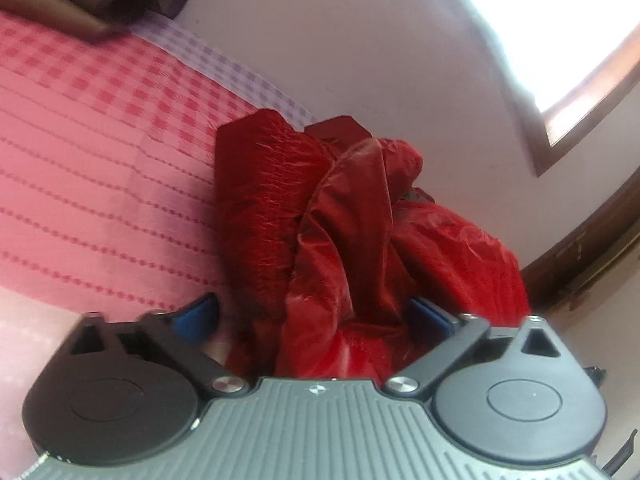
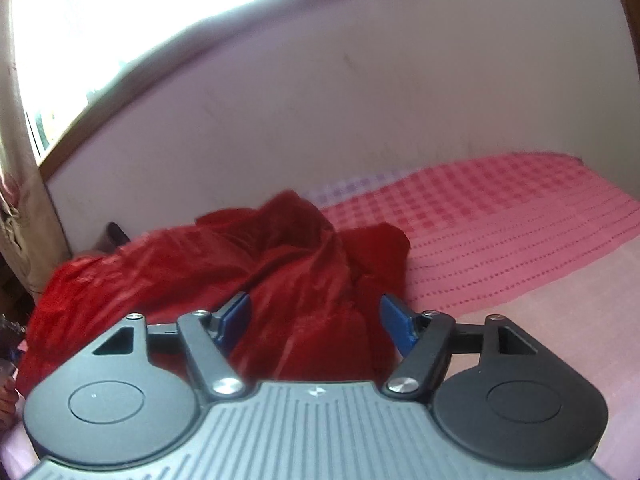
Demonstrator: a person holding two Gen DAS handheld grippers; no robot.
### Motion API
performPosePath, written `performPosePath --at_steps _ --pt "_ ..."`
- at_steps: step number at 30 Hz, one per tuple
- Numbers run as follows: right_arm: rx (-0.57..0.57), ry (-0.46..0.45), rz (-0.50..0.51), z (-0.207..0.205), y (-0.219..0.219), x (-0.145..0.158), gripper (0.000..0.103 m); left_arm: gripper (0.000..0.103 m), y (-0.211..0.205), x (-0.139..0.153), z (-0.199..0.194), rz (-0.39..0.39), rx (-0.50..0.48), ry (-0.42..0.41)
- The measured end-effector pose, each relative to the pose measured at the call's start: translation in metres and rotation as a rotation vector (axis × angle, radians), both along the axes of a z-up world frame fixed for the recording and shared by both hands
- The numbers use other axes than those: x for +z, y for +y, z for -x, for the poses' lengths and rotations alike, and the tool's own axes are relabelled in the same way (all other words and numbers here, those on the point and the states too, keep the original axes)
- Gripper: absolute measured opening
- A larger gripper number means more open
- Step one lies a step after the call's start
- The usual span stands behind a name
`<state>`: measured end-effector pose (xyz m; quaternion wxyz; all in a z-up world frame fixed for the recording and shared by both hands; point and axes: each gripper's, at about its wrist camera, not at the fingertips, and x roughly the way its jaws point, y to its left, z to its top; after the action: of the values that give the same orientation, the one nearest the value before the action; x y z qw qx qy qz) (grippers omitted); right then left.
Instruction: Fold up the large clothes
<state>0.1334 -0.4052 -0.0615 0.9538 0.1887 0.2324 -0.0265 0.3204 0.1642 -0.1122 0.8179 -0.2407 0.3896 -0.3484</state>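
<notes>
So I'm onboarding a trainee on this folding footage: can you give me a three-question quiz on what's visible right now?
1. True or false: the red garment lies flat and neatly folded.
2. What pattern does the pink bedspread show near the wall: A stripes only, B checks, C flowers?
3. What lies between the fingers of the left gripper and the right gripper?

Key: 1 false, it is bunched up; 2 B; 3 folds of the red garment.

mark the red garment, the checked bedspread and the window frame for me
red garment (image 1: 340,216): left wrist view, crumpled middle fold.
checked bedspread (image 2: 500,216): right wrist view, bare pink surface.
window frame (image 1: 568,136): left wrist view, wooden lower edge.
</notes>
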Motion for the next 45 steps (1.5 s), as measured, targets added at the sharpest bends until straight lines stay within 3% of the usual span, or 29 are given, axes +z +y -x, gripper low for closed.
performPosePath --at_steps 1,5,8,9,11,13,18,21,23,24,25,27,29,30,33,37,41,45 --pt "-0.006 0.012 -0.004 -0.002 -0.003 -0.003 0.076 0.058 -0.004 -0.003 -0.001 -0.007 -0.020 0.012" --pt "-0.004 0.056 -0.086 -0.011 -0.013 -0.018 0.086 0.034 -0.003 -0.004 0.011 0.010 0.038 -0.010" --pt "0.022 0.088 -0.156 -0.017 -0.018 -0.031 0.086 0.028 0.002 -0.003 0.025 0.041 0.088 -0.014" --pt "0.028 0.089 -0.172 -0.018 -0.017 -0.034 0.084 0.027 0.003 -0.003 0.030 0.048 0.103 -0.012" --pt "0.054 0.081 -0.158 -0.017 -0.011 -0.033 0.063 0.025 0.006 -0.003 0.041 0.066 0.125 -0.008" --pt "0.067 0.082 -0.128 -0.016 -0.006 -0.030 0.059 0.023 0.011 -0.002 0.053 0.089 0.152 0.005" --pt "0.108 0.108 -0.173 -0.001 0.004 -0.028 0.058 0.022 0.039 -0.005 0.091 0.144 0.223 0.041" --pt "0.091 0.098 -0.055 0.017 0.017 -0.012 0.058 0.022 0.056 -0.012 0.104 0.172 0.246 0.070" --pt "0.023 -0.003 0.075 0.036 0.029 0.014 0.059 0.022 0.056 -0.013 0.109 0.156 0.255 0.074" --pt "0.037 -0.066 0.091 0.045 0.036 0.029 0.058 0.022 0.054 -0.011 0.108 0.145 0.257 0.070" --pt "0.080 -0.120 0.081 0.051 0.044 0.043 0.055 0.022 0.052 -0.009 0.105 0.139 0.262 0.072" --pt "0.212 -0.182 0.098 0.055 0.074 0.069 0.038 0.022 0.048 -0.007 0.100 0.136 0.276 0.079" --pt "0.355 -0.210 0.176 0.054 0.116 0.086 0.020 0.022 0.048 -0.006 0.103 0.128 0.284 0.077" --pt "0.420 -0.215 0.211 0.051 0.136 0.090 0.017 0.022 0.047 -0.005 0.102 0.127 0.289 0.081" --pt "0.524 -0.196 0.317 0.034 0.181 0.086 0.011 0.022 0.045 -0.002 0.103 0.113 0.298 0.089" --pt "0.559 -0.084 0.350 -0.003 0.198 0.055 0.008 0.022 0.038 0.015 0.102 0.078 0.306 0.090" --pt "0.538 -0.025 0.323 -0.024 0.199 0.032 0.007 0.022 0.025 0.041 0.100 0.045 0.310 0.103" --pt "0.502 0.022 0.227 -0.045 0.196 0.013 0.006 0.022 0.003 0.076 0.104 0.026 0.303 0.103"
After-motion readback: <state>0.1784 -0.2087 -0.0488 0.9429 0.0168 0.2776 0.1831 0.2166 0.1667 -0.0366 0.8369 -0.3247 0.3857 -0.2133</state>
